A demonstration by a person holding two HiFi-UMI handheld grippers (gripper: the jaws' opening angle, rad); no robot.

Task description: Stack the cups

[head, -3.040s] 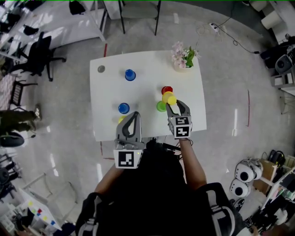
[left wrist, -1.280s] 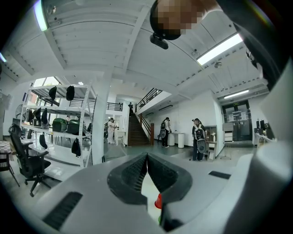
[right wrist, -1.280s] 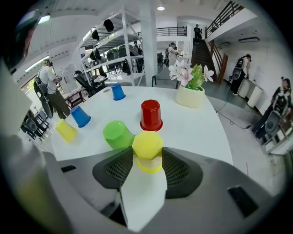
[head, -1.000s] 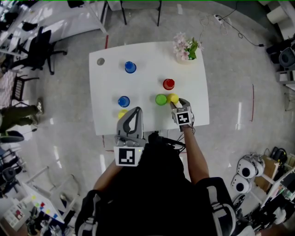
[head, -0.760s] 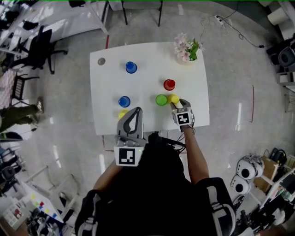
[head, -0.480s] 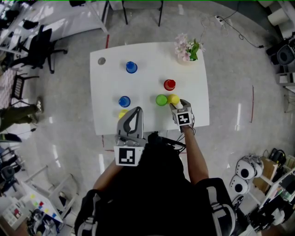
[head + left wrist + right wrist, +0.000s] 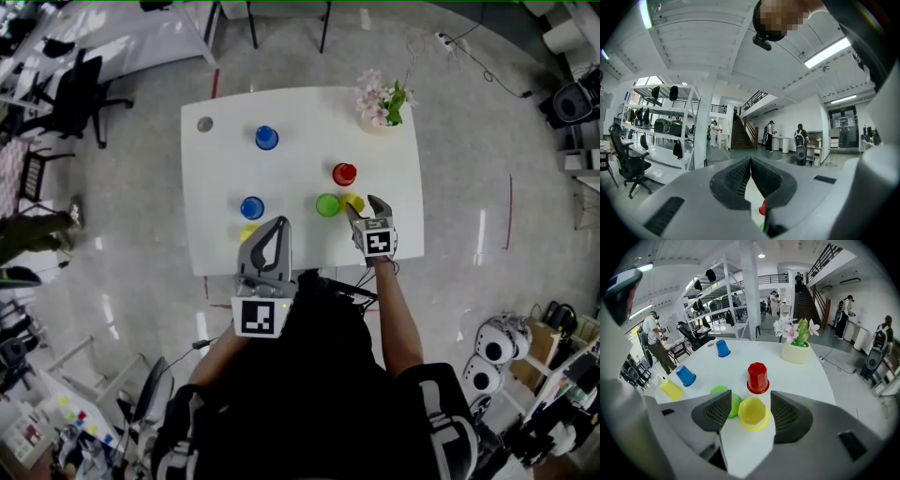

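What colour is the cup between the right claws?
Yellow; the cup shows best in right gripper view.

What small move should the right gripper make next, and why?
Probably lift clear. The right gripper has just been opening its jaws; the yellow cup stands upside down between them, untouched, beside the green cup. Once clear, it could fetch the red cup.

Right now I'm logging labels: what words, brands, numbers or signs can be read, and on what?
No readable text.
Red cup, yellow cup: no print.
Left marker cube, right marker cube: black-and-white square patterns, no letters.
Green sign over the far door: too small to read.
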